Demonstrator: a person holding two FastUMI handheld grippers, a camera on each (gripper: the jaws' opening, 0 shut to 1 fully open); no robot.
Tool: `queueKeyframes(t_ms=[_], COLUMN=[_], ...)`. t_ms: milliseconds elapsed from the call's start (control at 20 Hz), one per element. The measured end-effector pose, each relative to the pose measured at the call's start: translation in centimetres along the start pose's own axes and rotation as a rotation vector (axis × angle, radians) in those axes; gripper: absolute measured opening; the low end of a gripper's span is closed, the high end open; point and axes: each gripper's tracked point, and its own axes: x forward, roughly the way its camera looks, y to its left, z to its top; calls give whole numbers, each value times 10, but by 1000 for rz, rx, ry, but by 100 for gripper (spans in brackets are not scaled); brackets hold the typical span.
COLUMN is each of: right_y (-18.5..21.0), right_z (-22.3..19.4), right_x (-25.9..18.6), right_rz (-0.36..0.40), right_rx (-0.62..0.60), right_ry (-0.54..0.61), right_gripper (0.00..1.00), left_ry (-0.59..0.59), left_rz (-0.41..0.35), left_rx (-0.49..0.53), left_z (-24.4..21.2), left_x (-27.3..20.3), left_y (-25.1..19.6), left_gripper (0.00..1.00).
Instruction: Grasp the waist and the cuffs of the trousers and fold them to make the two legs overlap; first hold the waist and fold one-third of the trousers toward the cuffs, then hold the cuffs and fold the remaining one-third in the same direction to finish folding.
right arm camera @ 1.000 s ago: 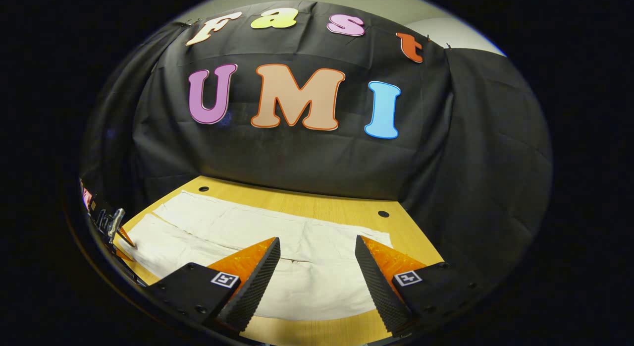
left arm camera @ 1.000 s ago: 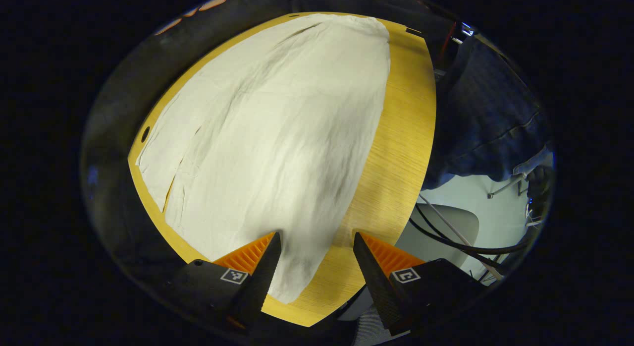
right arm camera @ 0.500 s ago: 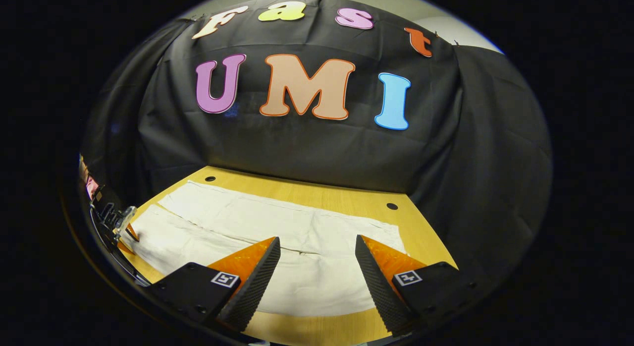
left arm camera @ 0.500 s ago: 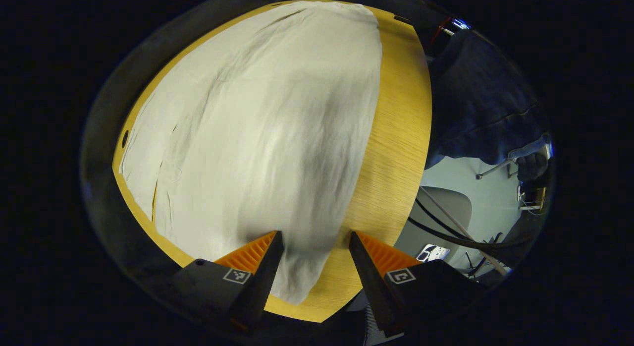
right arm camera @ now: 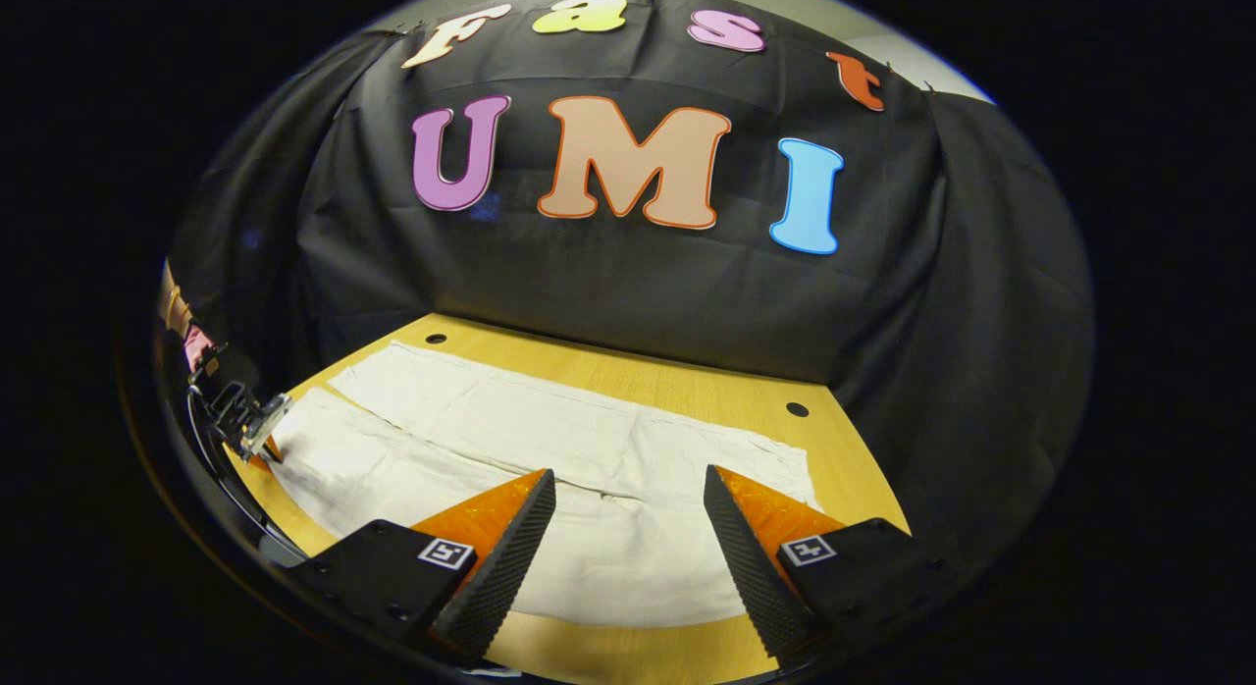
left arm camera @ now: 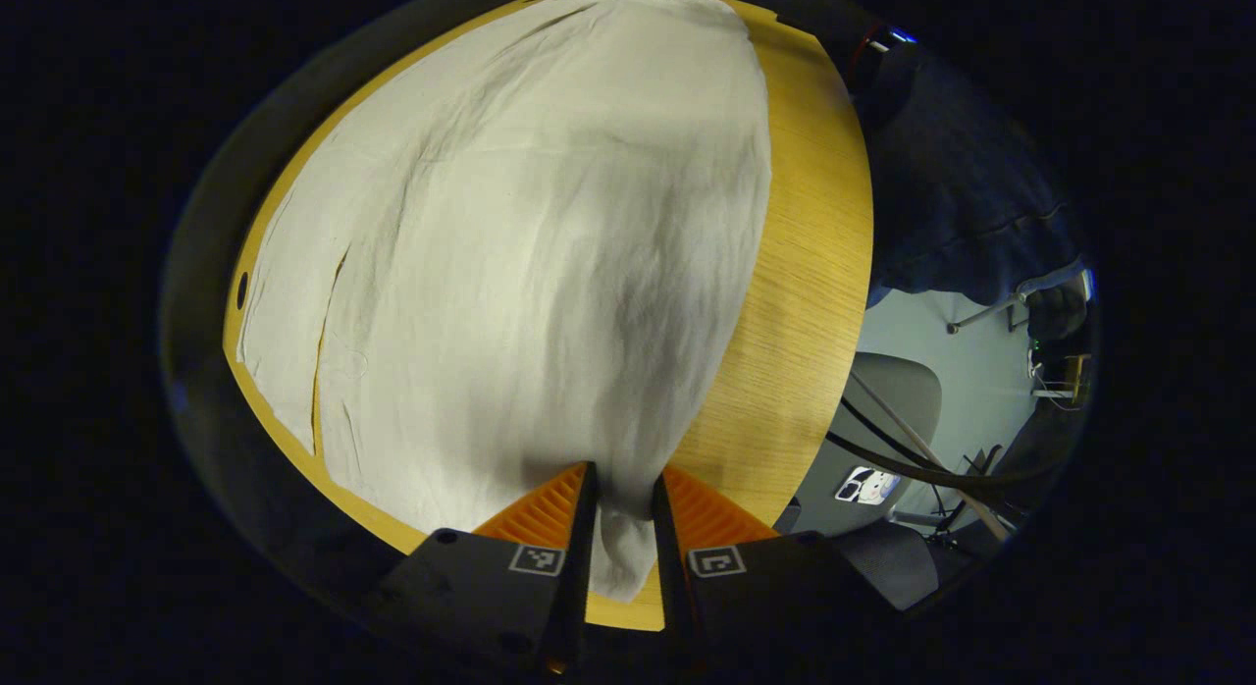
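The trousers [left arm camera: 530, 234] are lying flat on the table [left arm camera: 805, 273], legs side by side. The left gripper [left arm camera: 623, 489] is pinching a cuff corner at the near table edge, fingers nearly together with cloth between them. The right gripper [right arm camera: 628, 489] is hovering wide open above the waist end, gripping nothing.
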Motion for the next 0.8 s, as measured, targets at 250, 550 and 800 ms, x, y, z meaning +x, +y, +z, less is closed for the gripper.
queueKeyframes(t_ms=[250,550,800], right_y=[-3,-35,-78], right_z=[-23,-81,-151], right_x=[12,20,21], right_rz=[103,254,372], right_rx=[-95,-306,-540], right_ry=[54,226,440], right_gripper=[98,98,98], left_ry=[-12,-3,25], left_rz=[17,34,36], left_rx=[17,-1,-18], left_z=[3,1,-1], left_x=[1,3,5], left_y=[-1,2,5], left_gripper=[0,0,0])
